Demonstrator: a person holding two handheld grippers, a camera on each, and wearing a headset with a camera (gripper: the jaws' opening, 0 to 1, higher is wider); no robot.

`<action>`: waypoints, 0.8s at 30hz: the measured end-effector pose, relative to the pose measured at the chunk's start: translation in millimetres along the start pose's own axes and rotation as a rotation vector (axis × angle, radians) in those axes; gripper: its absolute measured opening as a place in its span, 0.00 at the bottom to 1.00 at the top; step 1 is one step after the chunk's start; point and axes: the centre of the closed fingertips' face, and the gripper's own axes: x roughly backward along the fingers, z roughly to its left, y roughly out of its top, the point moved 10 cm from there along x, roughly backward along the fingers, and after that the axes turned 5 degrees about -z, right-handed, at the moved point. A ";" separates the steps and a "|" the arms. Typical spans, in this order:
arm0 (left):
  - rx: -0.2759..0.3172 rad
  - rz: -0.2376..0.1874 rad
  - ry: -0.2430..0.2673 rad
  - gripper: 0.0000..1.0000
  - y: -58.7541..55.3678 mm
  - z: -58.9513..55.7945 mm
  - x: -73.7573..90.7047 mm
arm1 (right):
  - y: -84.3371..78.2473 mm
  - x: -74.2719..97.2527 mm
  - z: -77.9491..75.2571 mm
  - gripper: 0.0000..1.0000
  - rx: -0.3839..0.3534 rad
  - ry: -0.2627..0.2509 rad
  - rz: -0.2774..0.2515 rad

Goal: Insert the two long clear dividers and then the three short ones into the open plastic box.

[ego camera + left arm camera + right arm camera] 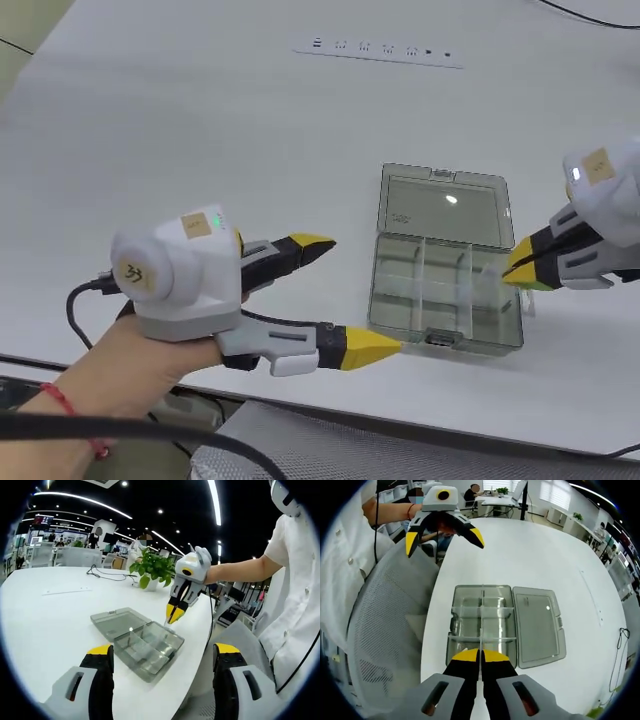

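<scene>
Close to my body, above the front edge of the white table [200, 120], I hold the left gripper [345, 296] in my hand [120, 355]. Its yellow-tipped jaws are spread wide with nothing between them, and they point toward the plastic box [392, 300], which sits a little to their right and apart from them. A grey mesh chair [385, 630] sits below the table edge.

Just beyond that, the box lies open near the table's front edge. Other clear dividers [421, 272] stand inside it and split it into compartments.

At the box's right end my right gripper [520, 270] has its jaws pressed together on a thin clear divider [481, 636]. In the right gripper view I see it edge-on, as a fine line running from the tips out over the nearest part of the box. Whether it sits in its slots I cannot tell.

Behind the box its lid [445, 205] lies flat on the table, hinged along the far side. Farther back, well apart from everything, a white power strip [380, 48] lies across the table.
</scene>
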 end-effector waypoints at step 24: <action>0.013 -0.009 -0.002 0.81 1.4 -1.2 -1.6 | 1.6 -1.9 0.8 0.02 -0.008 0.005 0.033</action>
